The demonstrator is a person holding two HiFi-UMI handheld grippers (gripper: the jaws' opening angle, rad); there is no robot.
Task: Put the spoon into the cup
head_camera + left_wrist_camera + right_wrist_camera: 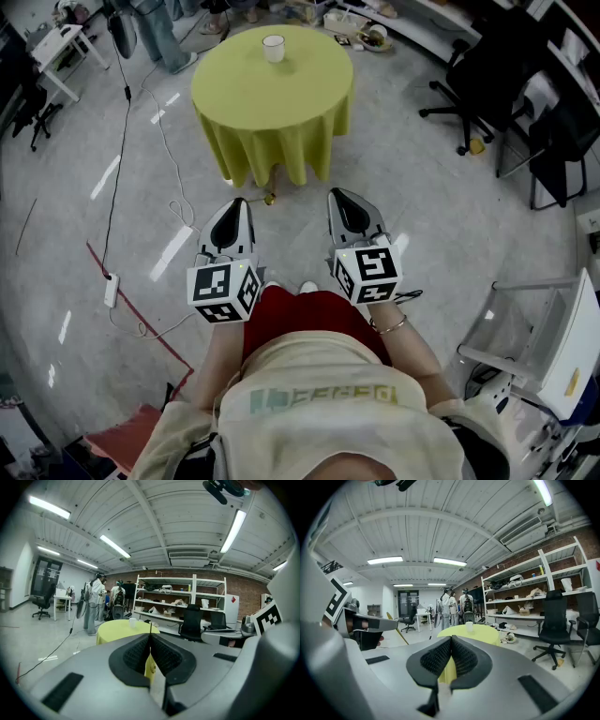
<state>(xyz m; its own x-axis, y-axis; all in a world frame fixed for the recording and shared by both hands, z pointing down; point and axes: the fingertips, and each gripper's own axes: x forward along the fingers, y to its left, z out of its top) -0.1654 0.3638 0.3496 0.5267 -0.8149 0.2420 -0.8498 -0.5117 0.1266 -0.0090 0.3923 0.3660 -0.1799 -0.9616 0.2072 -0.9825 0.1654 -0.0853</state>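
Observation:
A white cup (pixel 273 48) stands on a round table with a yellow-green cloth (pixel 272 94), far ahead of me. The same cup shows small in the left gripper view (pixel 132 621) and the right gripper view (pixel 469 626). I see no spoon in any view. My left gripper (pixel 238 204) and right gripper (pixel 338 196) are held side by side in front of my body, well short of the table. Both have their jaws pressed together with nothing between them.
Black office chairs (pixel 469 89) stand at the right, a white table (pixel 58 52) at the far left. Cables (pixel 155 131) trail over the grey floor left of the round table. Shelves (pixel 173 602) line the brick back wall, and people (pixel 96 602) stand beyond the table.

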